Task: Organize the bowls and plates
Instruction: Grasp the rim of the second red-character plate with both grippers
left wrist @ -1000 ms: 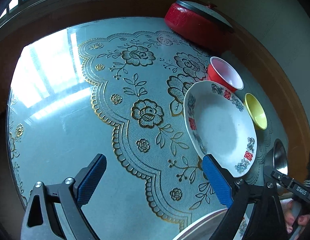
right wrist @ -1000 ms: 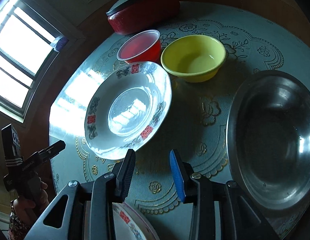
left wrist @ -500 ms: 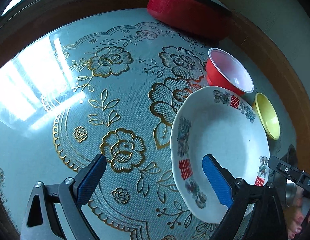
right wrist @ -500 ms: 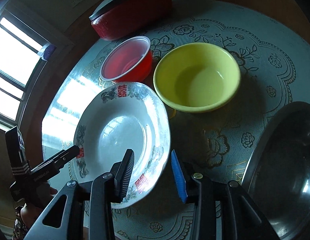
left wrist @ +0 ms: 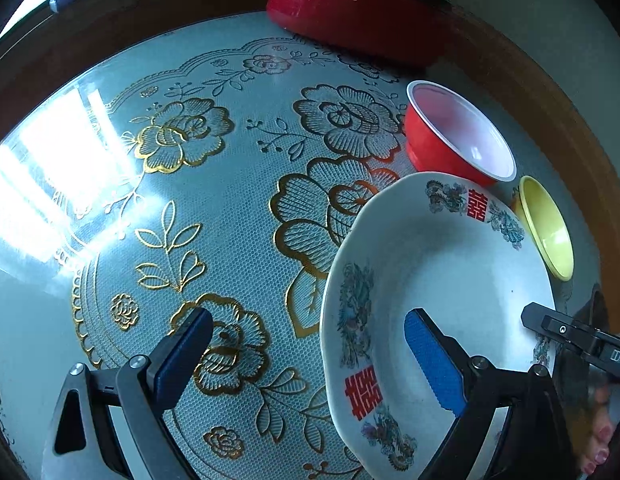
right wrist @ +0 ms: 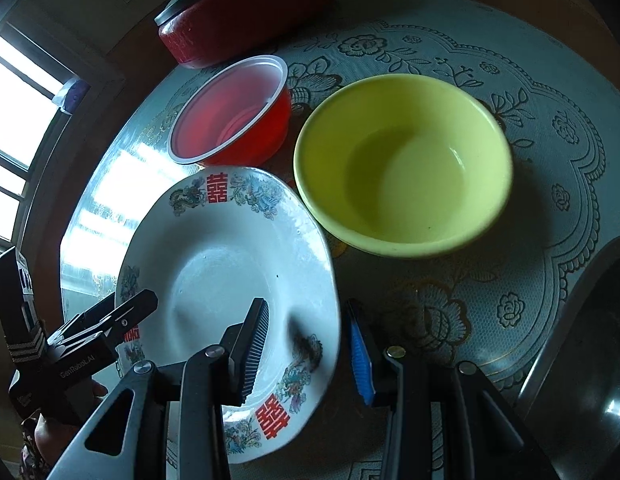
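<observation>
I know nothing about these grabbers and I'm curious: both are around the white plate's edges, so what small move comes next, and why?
Probably the right gripper closing on the white plate. Its fingers already stand on either side of the plate's near rim, one inside, one outside, with a gap on both sides, so nothing is pinched yet. The left gripper also straddles the opposite rim, wide open.

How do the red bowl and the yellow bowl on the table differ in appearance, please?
The red bowl has a thin white rim and a pale lining, while the yellow bowl is one plain colour inside and out. The red bowl looks narrower with steeper sides; the yellow bowl is wider and more rounded. Both stand upright, look empty, and sit beside the white plate.
</observation>
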